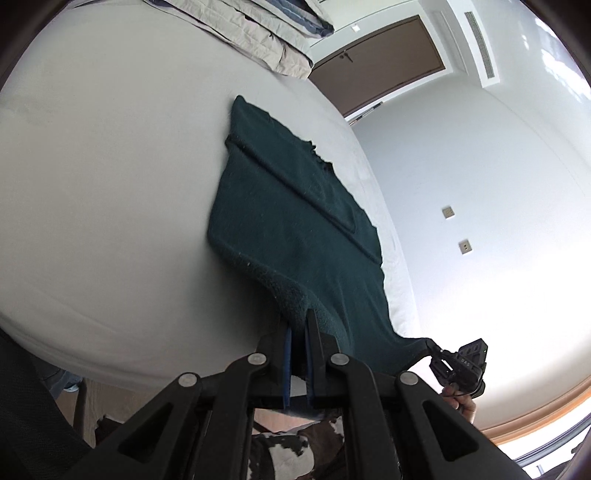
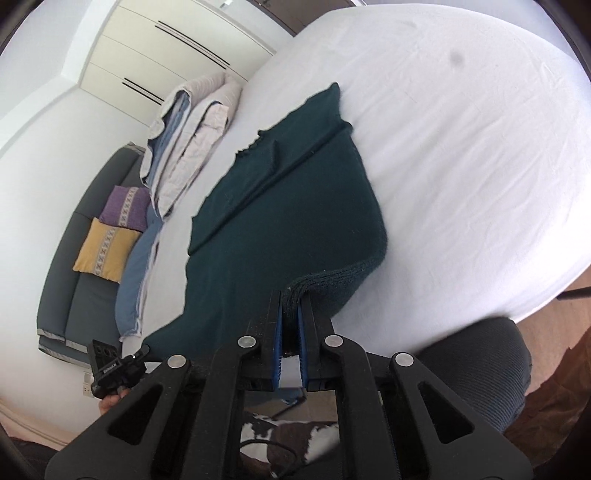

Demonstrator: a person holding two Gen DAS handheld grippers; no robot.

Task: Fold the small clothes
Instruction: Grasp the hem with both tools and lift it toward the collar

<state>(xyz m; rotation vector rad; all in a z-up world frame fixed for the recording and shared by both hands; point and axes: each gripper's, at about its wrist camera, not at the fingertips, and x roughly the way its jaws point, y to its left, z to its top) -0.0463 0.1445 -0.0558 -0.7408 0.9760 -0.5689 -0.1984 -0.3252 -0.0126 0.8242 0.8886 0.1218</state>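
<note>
My left tool (image 1: 298, 325) and right tool (image 2: 290, 306) each pinch a near corner of the soft, limp knit (image 1: 295, 206), draped at the bed (image 1: 110, 184) edge; it sags between them.

Folded bedding (image 1: 258, 29) cut off by top edge.

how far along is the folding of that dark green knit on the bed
Early to midway. Done: a sleeve of the dark green sweater already lies folded across its body on the white bed. In hand: the left gripper and right gripper each pinch a near hem corner, lifted off the sheet. Left: carry that hem over toward the far end and flatten it.
</note>
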